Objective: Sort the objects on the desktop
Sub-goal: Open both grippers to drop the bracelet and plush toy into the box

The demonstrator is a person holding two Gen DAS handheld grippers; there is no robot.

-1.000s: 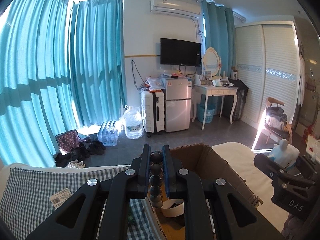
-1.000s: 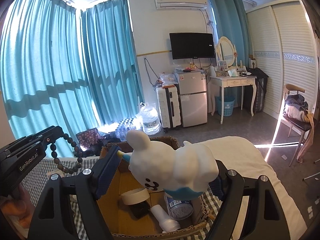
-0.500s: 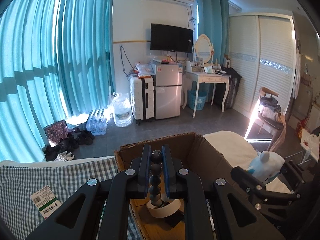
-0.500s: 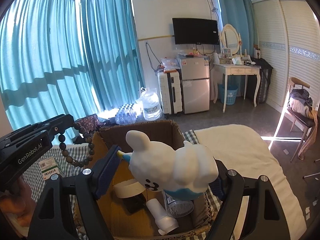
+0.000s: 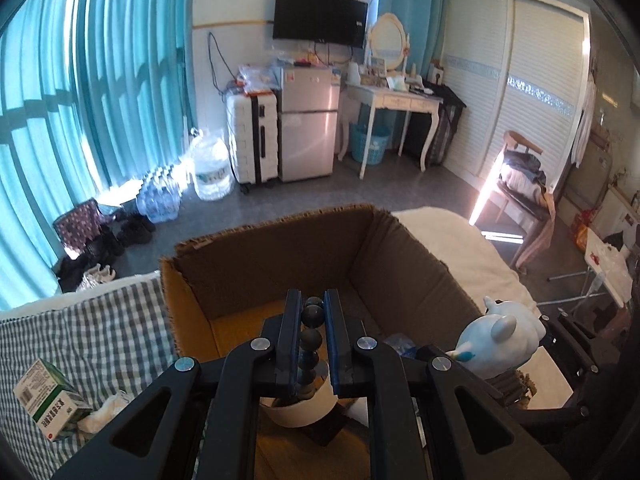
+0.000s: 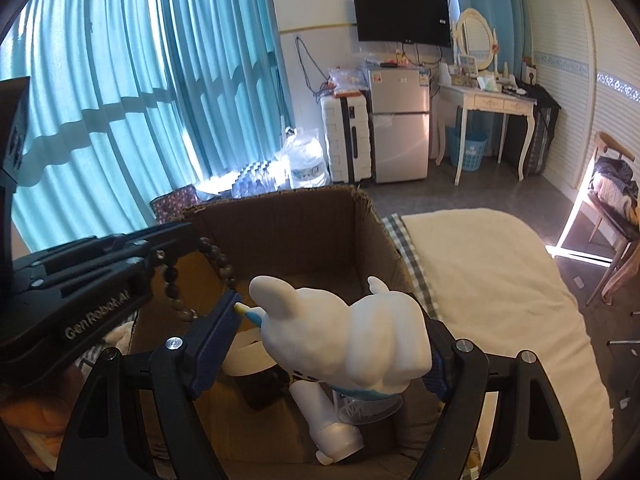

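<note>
Left gripper (image 5: 311, 316): closed tight on a string of dark beads (image 5: 312, 330), which is held above the open cardboard box (image 5: 276, 256).
Right gripper (image 6: 332, 344): kept wide around a white animal figure (image 6: 352, 340), which is clamped between both pads above the box interior.
Box contents: a roll of white tape (image 5: 298, 410), a dark flat object, a white bottle (image 6: 332, 432) and a clear cup are seen on the bottom.
Surface: a checked cloth (image 5: 100, 328) is spread on the left of the box; a white blanket (image 6: 492, 288) is laid on the right.
Room: teal curtains (image 6: 140, 100), a wall television (image 5: 320, 16), a small fridge (image 5: 306, 120), a white suitcase (image 5: 252, 136) and a dressing table (image 6: 486, 100) are seen.
Change: both grippers have been lowered and tilted toward the box; more of its inside is now shown.
Left view only: a green and white medicine carton (image 5: 48, 404) is seen on the cloth beside a crumpled tissue.
Right view only: the beads are seen hanging as a loop; part of a hand (image 6: 36, 420) is seen under the left gripper.
</note>
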